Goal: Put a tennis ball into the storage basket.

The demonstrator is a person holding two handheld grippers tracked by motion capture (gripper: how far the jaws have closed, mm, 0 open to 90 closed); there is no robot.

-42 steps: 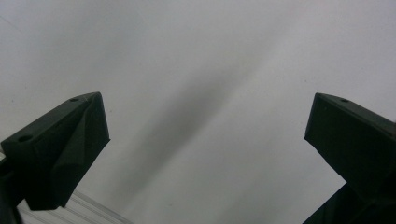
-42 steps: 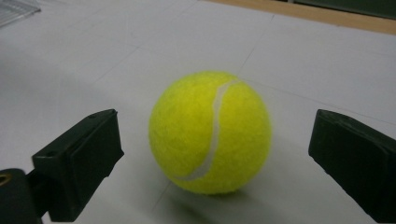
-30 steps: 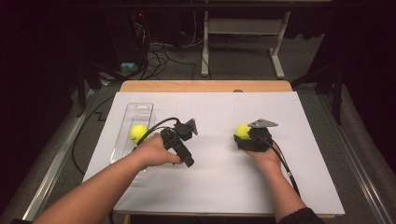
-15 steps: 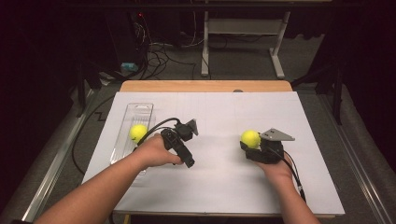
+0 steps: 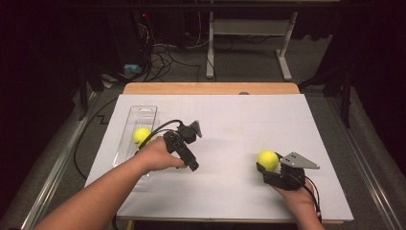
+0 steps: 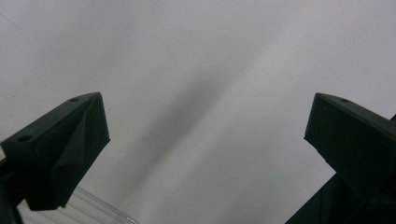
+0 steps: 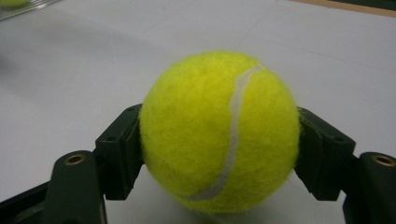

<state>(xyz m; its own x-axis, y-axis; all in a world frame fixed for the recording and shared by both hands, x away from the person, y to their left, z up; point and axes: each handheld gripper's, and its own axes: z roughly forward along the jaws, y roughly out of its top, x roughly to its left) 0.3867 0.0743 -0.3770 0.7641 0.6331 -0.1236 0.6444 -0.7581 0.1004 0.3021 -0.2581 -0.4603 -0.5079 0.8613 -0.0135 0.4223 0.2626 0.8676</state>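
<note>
Right gripper view: tennis ball [image 7: 219,133] between right tool [image 7: 219,154] jaws.

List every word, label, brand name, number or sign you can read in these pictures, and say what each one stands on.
No readable text anywhere.
Tennis ball held in the right tool: a white seam, no brand mark on the side that shows.
Second tennis ball in the clear plastic tray: too small to tell any print.
White sheet on the table: faint pencil-like lines, no letters or numbers.
Left tool, open: plain black, unmarked.
</note>
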